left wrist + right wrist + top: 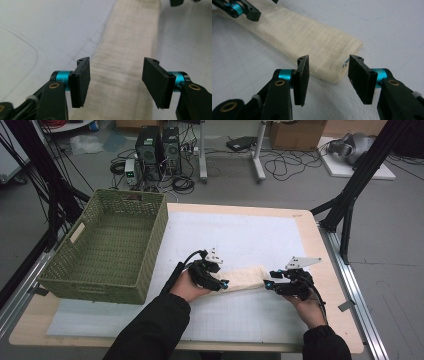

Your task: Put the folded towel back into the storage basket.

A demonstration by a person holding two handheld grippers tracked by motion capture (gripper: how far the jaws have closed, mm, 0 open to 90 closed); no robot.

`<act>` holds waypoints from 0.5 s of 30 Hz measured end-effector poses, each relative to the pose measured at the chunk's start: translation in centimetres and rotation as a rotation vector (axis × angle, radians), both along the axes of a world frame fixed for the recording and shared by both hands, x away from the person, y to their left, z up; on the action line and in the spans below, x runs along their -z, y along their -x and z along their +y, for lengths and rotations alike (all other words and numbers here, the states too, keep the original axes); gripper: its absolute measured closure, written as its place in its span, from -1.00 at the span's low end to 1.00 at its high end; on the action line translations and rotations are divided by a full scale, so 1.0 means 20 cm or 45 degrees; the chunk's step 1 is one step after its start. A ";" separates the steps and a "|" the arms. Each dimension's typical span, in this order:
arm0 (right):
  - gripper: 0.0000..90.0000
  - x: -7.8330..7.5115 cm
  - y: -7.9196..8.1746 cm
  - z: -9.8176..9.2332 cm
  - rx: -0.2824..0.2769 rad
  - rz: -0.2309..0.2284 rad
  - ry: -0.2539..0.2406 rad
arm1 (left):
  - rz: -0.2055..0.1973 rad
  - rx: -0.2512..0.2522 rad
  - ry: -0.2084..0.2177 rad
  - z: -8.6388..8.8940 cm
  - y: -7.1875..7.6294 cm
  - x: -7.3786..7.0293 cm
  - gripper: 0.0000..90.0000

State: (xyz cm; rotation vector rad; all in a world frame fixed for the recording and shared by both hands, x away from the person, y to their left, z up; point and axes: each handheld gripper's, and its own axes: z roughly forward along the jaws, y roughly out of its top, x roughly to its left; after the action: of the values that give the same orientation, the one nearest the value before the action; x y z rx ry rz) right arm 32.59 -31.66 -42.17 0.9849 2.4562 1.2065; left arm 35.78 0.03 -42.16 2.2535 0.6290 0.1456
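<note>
1. Both grippers sit at opposite ends of the folded cloth [245, 278].
2. Left gripper [116, 82]: jaws apart, straddling the cloth, gripping nothing.
3. Right gripper [328, 78]: jaws apart at the cloth's end.
4. Beside the cloth stands a green basket [150, 250].

Bare white mat [250, 235] lies free in the upper middle and along the lower frame, while the green basket [107, 247] walls off the left of the table [327, 285].
</note>
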 end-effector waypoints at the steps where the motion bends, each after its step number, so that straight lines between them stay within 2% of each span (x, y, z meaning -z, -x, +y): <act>1: 0.17 0.00 0.01 -0.01 -0.007 0.003 0.004 | 0.019 0.011 -0.018 0.00 -0.01 0.01 -0.14; 4: 0.12 0.01 0.02 -0.03 -0.002 0.007 0.018 | 0.051 0.035 -0.020 0.00 -0.02 0.03 -0.17; 6: 0.07 0.02 0.03 -0.04 0.007 0.028 0.005 | 0.082 0.065 -0.048 -0.02 -0.02 0.05 -0.18; 11: -0.10 0.02 0.06 -0.05 0.007 0.044 -0.026 | 0.089 0.077 -0.032 -0.02 -0.02 0.06 -0.24; 15: -0.17 0.02 0.09 -0.06 0.008 0.046 -0.036 | 0.078 0.081 -0.046 -0.01 -0.03 0.06 -0.27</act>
State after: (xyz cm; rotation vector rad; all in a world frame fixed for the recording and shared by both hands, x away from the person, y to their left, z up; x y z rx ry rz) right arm 30.81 -32.84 -42.50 1.0297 2.4683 1.2350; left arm 36.30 -0.24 -43.36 2.3177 0.5902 0.0575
